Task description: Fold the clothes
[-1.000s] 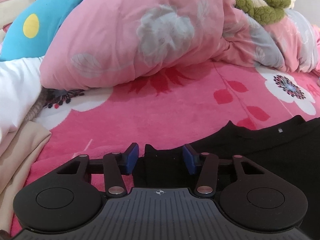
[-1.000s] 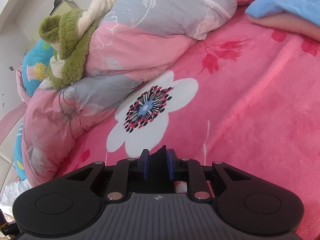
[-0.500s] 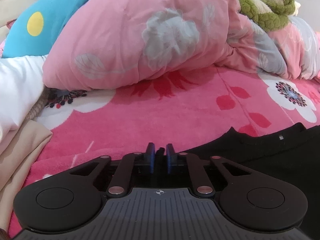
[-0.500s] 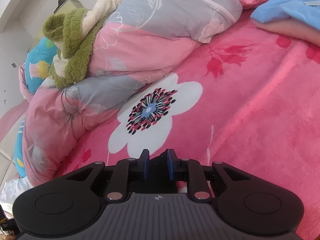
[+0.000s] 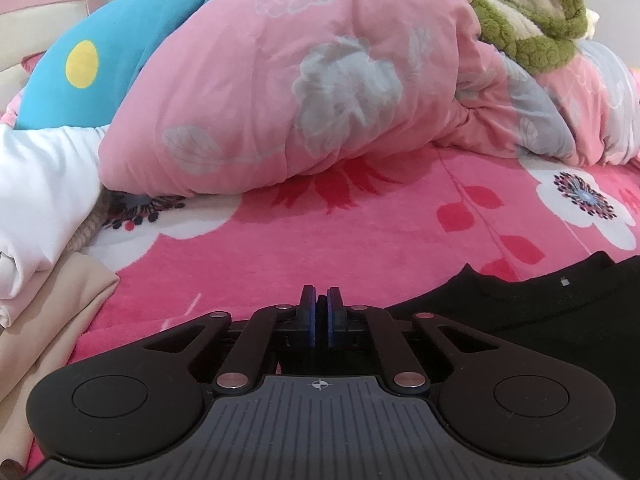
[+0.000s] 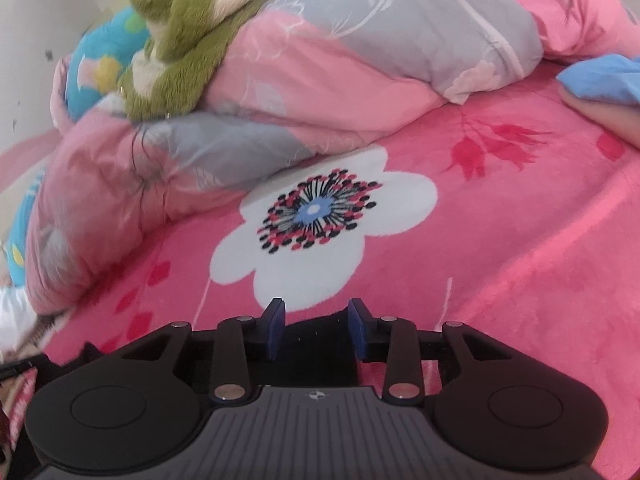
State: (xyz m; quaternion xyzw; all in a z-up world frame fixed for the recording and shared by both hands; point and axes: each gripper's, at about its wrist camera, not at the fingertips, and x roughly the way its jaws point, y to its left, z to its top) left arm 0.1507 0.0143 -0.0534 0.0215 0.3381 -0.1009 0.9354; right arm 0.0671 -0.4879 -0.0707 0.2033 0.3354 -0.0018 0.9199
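On a bed covered by a pink floral blanket, we hold our left gripper low over the near edge of a black top, its blue-padded fingers pressed nearly together on a thin fold of the black fabric that shows in the narrow slit between them. The garment lies flat on the blanket and spreads from the gripper toward the right of the left wrist view, its neckline and a small white tag facing the bedding behind. Our right gripper has its fingers spread apart, with black cloth lying in the gap between the pads; we cannot tell whether either pad touches it. Just beyond its fingertips sits a large white flower printed on the blanket. Behind both grippers a rumpled pink and grey quilt is heaped across the bed, with a green plush item resting on top. A white folded cloth and a beige one sit at our left, and a blue garment lies far right.
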